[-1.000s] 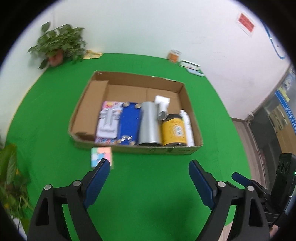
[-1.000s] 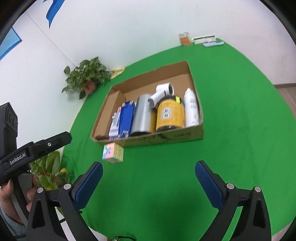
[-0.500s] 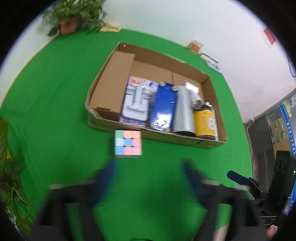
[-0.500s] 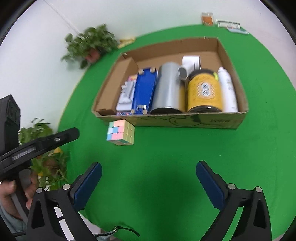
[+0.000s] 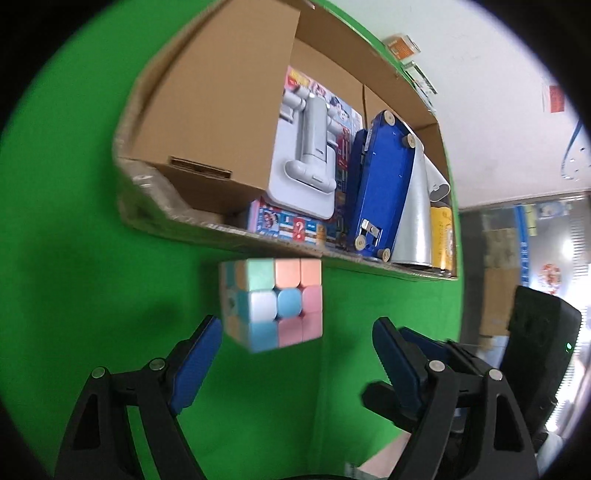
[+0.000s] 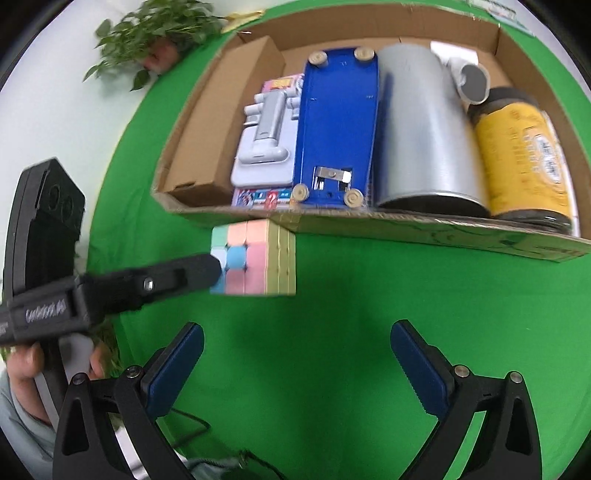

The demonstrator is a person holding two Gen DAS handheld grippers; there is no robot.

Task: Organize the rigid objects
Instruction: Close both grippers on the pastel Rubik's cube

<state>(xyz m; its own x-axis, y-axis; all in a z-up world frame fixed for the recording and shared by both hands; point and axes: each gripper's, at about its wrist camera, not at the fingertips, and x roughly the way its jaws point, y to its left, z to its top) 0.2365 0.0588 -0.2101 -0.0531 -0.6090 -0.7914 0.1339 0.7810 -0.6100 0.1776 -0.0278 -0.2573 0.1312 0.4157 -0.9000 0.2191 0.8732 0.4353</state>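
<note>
A pastel puzzle cube [image 5: 271,302] [image 6: 255,258] sits on the green cloth against the front wall of a cardboard box [image 5: 166,206] [image 6: 406,229]. My left gripper [image 5: 297,326] is open, tilted down, its blue pads just short of the cube's two sides. In the right wrist view one left fingertip [image 6: 195,271] overlaps the cube's left face. My right gripper [image 6: 295,332] stands open over bare cloth, nearer than the cube. The box holds a white stand [image 6: 264,144], a blue device [image 6: 338,122], a silver cylinder [image 6: 424,125] and a yellow jar [image 6: 524,155].
A potted plant [image 6: 159,33] stands at the back left by the white wall. A person's hand [image 6: 26,362] grips the left tool's handle. Small packets [image 5: 402,46] lie beyond the box. The right tool's black body [image 5: 535,332] shows at the right.
Both grippers have dropped and moved in toward the box front. The left one has swung left onto the cube, which now fills the space just ahead of its pads.
</note>
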